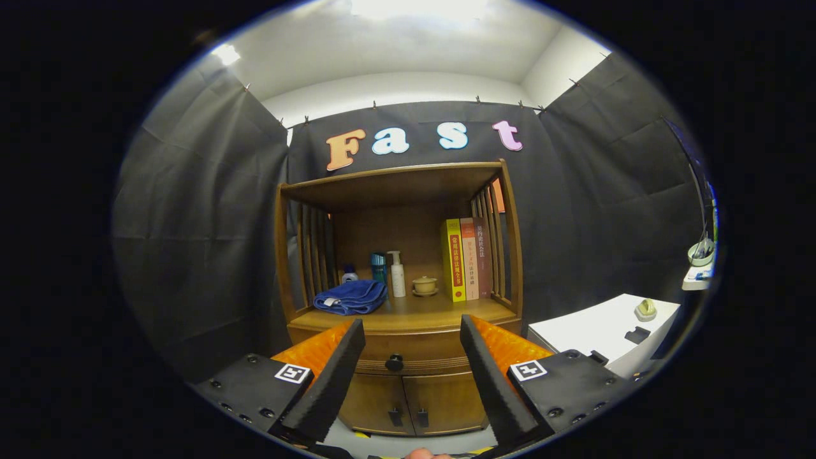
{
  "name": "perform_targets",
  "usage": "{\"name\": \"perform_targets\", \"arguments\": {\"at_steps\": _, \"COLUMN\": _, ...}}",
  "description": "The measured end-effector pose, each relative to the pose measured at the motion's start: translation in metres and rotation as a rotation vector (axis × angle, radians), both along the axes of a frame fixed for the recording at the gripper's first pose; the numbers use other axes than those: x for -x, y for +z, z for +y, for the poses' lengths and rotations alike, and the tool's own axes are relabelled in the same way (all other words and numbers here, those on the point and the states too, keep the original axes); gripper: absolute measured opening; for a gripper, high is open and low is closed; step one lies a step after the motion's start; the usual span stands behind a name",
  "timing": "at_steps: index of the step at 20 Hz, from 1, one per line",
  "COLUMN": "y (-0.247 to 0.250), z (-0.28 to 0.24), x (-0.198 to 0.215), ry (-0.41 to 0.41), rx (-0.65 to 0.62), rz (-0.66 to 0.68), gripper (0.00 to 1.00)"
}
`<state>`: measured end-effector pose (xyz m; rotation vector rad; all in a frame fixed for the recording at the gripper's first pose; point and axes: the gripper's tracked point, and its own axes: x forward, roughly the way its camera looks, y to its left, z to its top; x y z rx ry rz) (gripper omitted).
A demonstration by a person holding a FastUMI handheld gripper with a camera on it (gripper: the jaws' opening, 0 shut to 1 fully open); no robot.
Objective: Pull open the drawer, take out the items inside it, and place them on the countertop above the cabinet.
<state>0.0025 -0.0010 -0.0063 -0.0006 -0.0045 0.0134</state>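
1. One gripper (413, 331), fingers spread wide, holding nothing.
2. Drawer (408, 358) shut, under the countertop (408, 315); its knob (394, 363) sits dead ahead between the fingers, beyond the tips.
3. Drawer front runs crosswise; likely a straight approach onto the knob.

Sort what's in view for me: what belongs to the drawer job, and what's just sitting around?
For the job:
- drawer, shut
- drawer knob, seen between the fingers, beyond them
- countertop above the cabinet
- tool, open, holding nothing

Just lying about:
- blue towel
- pump bottle
- small lidded cup
- books
- white table beside the cabinet
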Motion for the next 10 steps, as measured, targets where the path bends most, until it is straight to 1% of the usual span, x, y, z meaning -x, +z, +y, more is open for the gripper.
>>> {"name": "perform_targets", "arguments": {"at_steps": 2, "y": -0.004, "z": 0.003, "x": -0.003, "ry": 0.012, "rx": -0.003, "rz": 0.004, "gripper": 0.98}}
{"name": "perform_targets", "arguments": {"at_steps": 5, "y": -0.011, "z": 0.005, "x": -0.020, "ry": 0.006, "rx": -0.022, "rz": 0.011, "gripper": 0.98}}
{"name": "perform_targets", "arguments": {"at_steps": 7, "y": -0.020, "z": 0.012, "x": -0.036, "ry": 0.013, "rx": -0.016, "rz": 0.018, "gripper": 0.98}}
{"name": "perform_targets", "arguments": {"at_steps": 10, "y": -0.050, "z": 0.026, "x": -0.068, "ry": 0.026, "rx": 0.019, "rz": 0.038, "gripper": 0.98}}
